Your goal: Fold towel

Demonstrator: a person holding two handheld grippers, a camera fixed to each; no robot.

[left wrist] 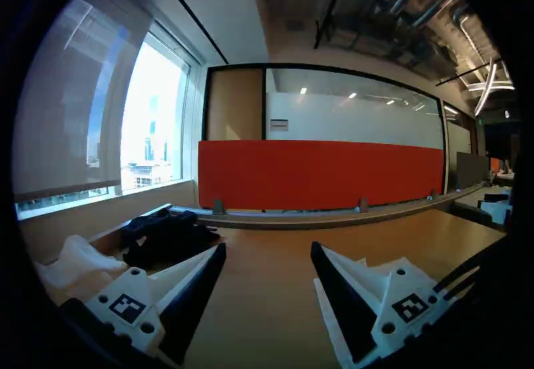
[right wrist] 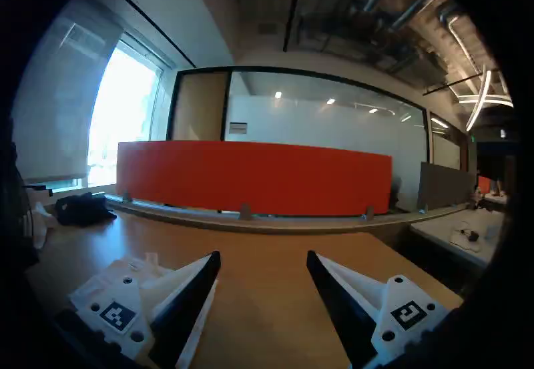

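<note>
Wooden desk (left wrist: pixel 280 295) in front. A dark bundle (left wrist: pixel 167 235), probably the towel, lies heaped at its far left corner by the window, with a white cloth (left wrist: pixel 77 262) just beside it. The left tongs (left wrist: pixel 267 247) and right tongs (right wrist: pixel 261 255) are wide open and empty, well apart from it. Judged: folding not begun.

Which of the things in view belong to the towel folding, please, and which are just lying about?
For the job:
left gripper, open
right gripper, open
dark cloth bundle, probably the towel, not certain
wooden desk, the folding surface

Lying about:
white crumpled sheet beside the bundle
red divider panel behind the desk
</note>
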